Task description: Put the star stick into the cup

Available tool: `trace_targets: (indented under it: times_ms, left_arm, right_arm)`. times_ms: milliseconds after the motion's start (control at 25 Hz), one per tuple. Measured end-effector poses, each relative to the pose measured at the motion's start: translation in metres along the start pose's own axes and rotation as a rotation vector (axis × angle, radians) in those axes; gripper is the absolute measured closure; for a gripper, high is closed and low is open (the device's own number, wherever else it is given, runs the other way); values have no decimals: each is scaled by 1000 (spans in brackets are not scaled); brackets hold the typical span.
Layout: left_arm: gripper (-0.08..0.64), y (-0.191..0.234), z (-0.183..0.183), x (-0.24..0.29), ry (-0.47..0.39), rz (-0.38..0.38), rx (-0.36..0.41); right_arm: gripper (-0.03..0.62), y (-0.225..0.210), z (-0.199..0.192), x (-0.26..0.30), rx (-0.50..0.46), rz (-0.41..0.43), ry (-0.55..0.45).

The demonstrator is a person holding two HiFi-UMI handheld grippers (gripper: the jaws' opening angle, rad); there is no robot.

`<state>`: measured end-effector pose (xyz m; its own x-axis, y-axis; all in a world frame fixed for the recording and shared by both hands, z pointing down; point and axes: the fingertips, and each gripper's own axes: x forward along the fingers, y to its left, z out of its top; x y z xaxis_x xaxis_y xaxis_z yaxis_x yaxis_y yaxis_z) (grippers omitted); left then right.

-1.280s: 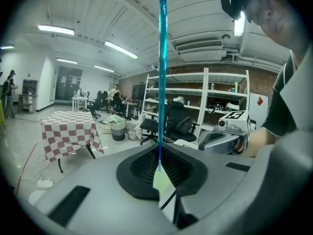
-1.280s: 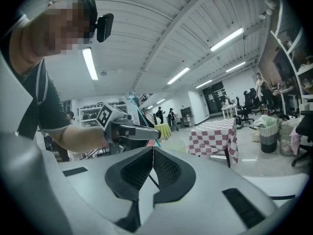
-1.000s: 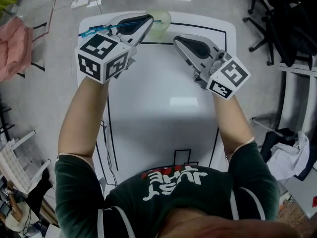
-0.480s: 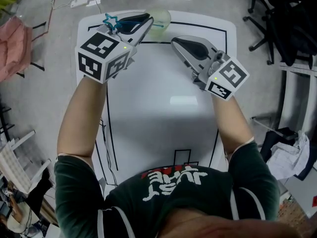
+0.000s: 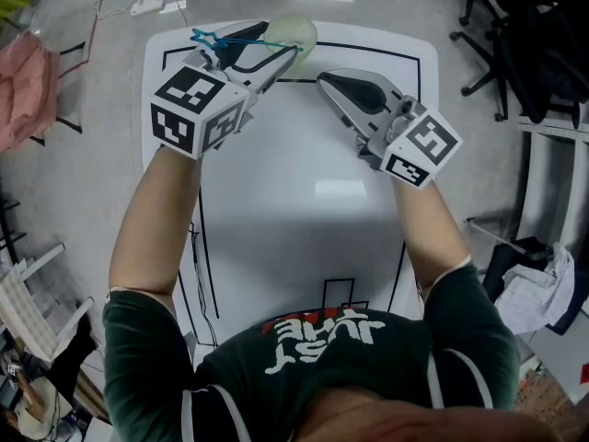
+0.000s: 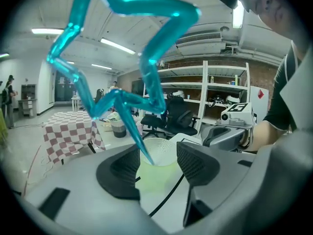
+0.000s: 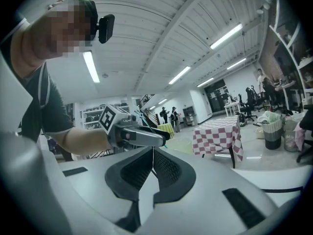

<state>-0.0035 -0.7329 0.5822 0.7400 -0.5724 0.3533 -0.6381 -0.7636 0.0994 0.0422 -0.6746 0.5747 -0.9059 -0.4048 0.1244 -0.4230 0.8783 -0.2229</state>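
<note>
Left gripper [image 6: 157, 164] is at the near side of the cup [image 6: 164, 176] on the white surface [image 5: 304, 210]; its jaws have just been opening and stand apart, released, pads clear of the star stick [image 6: 135, 134]. The stick's lower tip is inside the cup, its shaft runs between the jaws, and the star end leans back from the cup over the gripper. Right gripper [image 7: 153, 168], clenched on nothing, is near the cup's right side.

Head view steeply down on table [image 5: 304, 155], gripper views low, level, left one sharing cup [image 5: 299, 33]

The teal translucent star stick [image 6: 168, 35] leaned star-end up, its tip inside the pale green cup [image 6: 162, 164] at the desk's [image 5: 304, 155] far edge.
</note>
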Motion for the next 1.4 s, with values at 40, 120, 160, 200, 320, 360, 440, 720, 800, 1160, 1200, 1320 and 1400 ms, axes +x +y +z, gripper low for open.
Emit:
trace_targets:
  times_ms: [40, 120, 160, 200, 320, 360, 440, 720, 800, 1160, 1200, 1320, 1400]
  left_arm:
    - [319, 1, 0, 0, -3, 6, -2]
    - [272, 3, 1, 0, -9, 22, -6]
    - [246, 5, 1, 0, -11, 30, -8]
    - [227, 6, 1, 0, -12, 37, -11]
    - [204, 8, -2, -1, -13, 52, -22]
    - [204, 9, -3, -2, -15, 55, -27]
    - [201, 10, -6, -5, -25, 68, -36]
    - [198, 7, -26, -20, -33, 95, -85]
    - [198, 4, -32, -25, -32, 100, -91]
    - [242, -23, -43, -60, -80, 66, -155]
    - [272, -27, -43, -64, -86, 64, -158]
    - [342, -37, -37, -81, -104, 61, -160]
    - [362, -44, -30, -94, -119, 56, -161]
  right_arm:
    - [558, 0, 0, 0, 0, 1, 0]
    - [558, 0, 1, 0, 1, 3, -2]
    - [558, 0, 1, 1, 1, 4, -2]
    - [558, 1, 1, 1, 1, 5, -2]
    - [558, 1, 0, 1, 2, 7, -2]
    - [558, 1, -1, 1, 2, 8, -1]
    - [558, 1, -2, 0, 3, 9, -1]
    - [558, 0, -4, -1, 5, 10, -1]
    - [558, 1, -3, -2, 1, 7, 2]
    - [558, 12, 6, -15, 1, -29, 14]
    - [558, 15, 8, -18, 2, -33, 15]
    - [558, 24, 19, -25, 12, -49, 10]
    - [558, 33, 29, -29, 18, -58, 4]
